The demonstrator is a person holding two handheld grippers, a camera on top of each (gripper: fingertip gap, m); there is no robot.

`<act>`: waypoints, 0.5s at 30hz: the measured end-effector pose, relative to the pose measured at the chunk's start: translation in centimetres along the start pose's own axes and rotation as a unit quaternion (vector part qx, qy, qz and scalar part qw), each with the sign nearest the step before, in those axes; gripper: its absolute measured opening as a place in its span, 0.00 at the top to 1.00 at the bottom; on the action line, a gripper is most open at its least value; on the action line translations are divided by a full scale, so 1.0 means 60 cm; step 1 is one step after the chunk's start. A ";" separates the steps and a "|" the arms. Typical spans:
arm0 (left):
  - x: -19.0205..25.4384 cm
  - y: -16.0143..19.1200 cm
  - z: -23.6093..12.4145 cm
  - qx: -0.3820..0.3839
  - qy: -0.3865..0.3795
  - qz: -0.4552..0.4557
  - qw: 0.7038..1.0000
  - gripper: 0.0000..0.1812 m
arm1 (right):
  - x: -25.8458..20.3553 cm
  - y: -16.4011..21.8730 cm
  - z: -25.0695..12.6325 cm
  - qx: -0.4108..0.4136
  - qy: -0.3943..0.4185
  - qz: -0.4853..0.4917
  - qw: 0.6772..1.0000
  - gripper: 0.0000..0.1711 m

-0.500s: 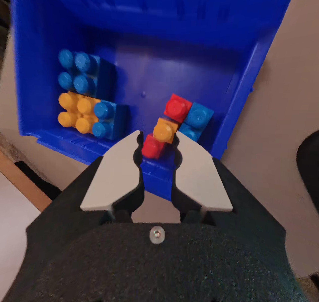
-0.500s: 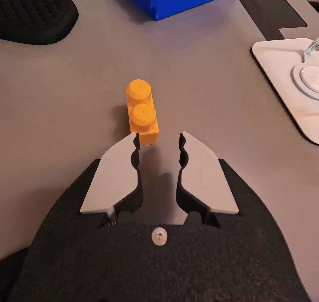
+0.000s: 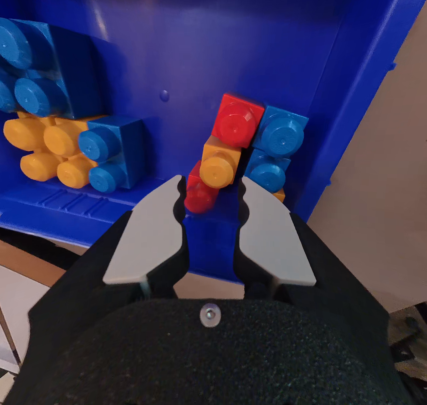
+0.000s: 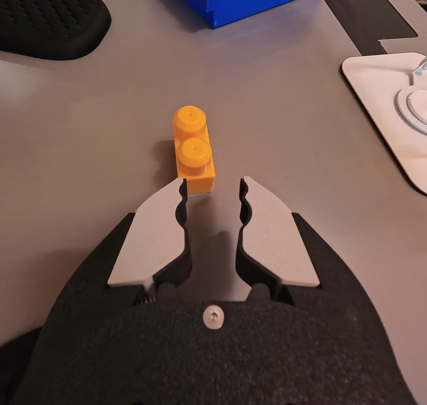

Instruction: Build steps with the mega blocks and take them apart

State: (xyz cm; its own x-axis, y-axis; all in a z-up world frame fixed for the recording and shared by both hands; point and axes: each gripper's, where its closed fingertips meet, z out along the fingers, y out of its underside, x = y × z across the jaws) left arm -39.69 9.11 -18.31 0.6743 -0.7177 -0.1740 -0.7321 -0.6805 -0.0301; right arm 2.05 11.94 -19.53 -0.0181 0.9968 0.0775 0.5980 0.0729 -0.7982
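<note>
In the left wrist view a blue bin point(image 3: 231, 47) holds mega blocks. My left gripper point(image 3: 211, 183) is open over its near edge, its tips either side of a red one-stud block point(image 3: 199, 195) and an orange one-stud block point(image 3: 219, 167). Behind them sit a second red block point(image 3: 238, 123) and a blue two-stud block point(image 3: 275, 153). At the left lie a large blue block point(image 3: 34, 70), an orange four-stud block point(image 3: 48, 148) and a blue two-stud block point(image 3: 111, 151). In the right wrist view my right gripper point(image 4: 212, 181) is open and empty just behind an orange two-stud block point(image 4: 194, 151) standing on the grey table.
The blue bin's corner point(image 4: 242, 0) shows at the far edge of the right wrist view. A black padded rest point(image 4: 46, 17) lies at the far left. A white tray point(image 4: 388, 116) sits at the right edge. The grey table point(image 4: 277, 93) lies between them. The tips of one gripper are about 40 cm away from the tips of the other. My left tips are roughly 25 cm from the black padded rest point(image 4: 46, 17).
My left gripper has moved closer down into the bin toward the red and orange blocks, so the blocks look larger. The right gripper and the orange block on the table have not moved.
</note>
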 end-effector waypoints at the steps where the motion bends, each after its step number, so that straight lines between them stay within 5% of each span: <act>1: 0.000 0.000 0.003 -0.002 0.003 0.001 1.000 0.76 | 0.000 0.001 0.000 -0.001 0.000 0.000 1.000 0.75; 9: 0.000 -0.006 0.019 0.000 0.000 0.020 1.000 0.84 | 0.000 0.003 0.001 -0.004 0.001 -0.001 1.000 0.75; 15: -0.022 -0.025 -0.044 0.062 -0.059 0.015 0.996 0.84 | 0.002 0.004 0.000 -0.005 0.003 -0.001 1.000 0.75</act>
State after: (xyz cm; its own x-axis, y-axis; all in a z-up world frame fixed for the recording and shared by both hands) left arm -39.21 10.67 -15.43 0.6417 -0.7096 -0.2912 -0.7626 -0.6307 -0.1436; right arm 2.18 12.08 -19.71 -0.0135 0.9965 0.0825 0.6056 0.0738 -0.7924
